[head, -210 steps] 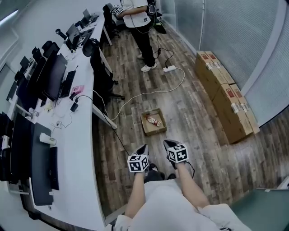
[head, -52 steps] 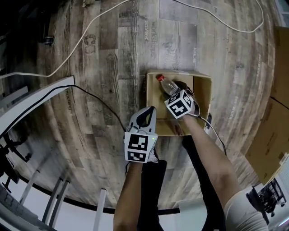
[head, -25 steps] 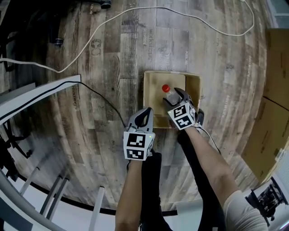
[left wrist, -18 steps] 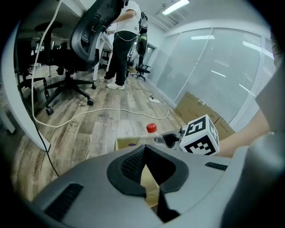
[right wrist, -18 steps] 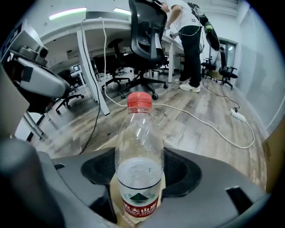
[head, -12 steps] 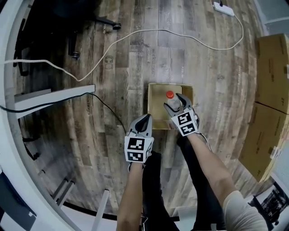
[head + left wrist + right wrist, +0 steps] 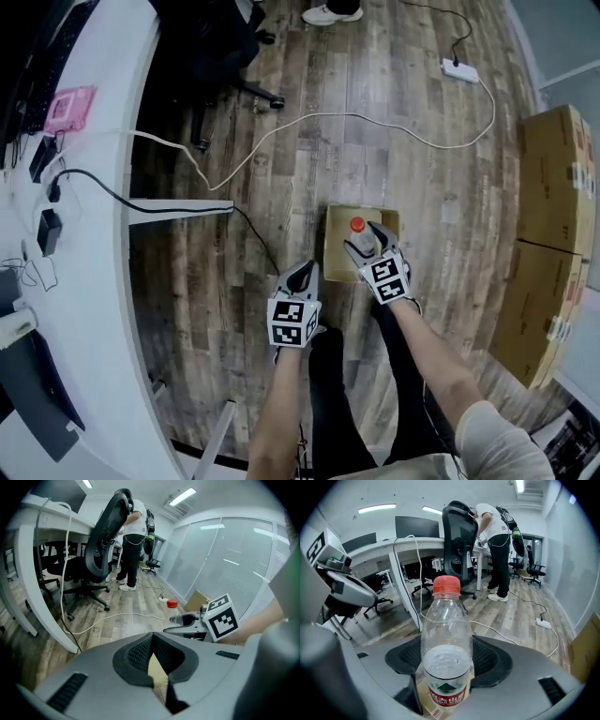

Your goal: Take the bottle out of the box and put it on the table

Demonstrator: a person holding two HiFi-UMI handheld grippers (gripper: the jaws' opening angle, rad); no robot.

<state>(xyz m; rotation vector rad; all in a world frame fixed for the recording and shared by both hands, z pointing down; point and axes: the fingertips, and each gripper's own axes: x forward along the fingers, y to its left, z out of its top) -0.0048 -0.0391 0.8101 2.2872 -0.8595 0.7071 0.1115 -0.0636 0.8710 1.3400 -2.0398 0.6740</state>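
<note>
Head view, looking steeply down: a white table ran along the left edge. The left gripper hung over the wooden floor, its fingers pressed together on nothing. Just right of it sat an open cardboard box. Above the box, the right gripper held a clear bottle upright, fingers clamped on its lower body at the label. Part-filled with water under a red cap, it looked light, with thin, smooth walls likely to dent or slip. The low hold seemed the firmest.
</note>
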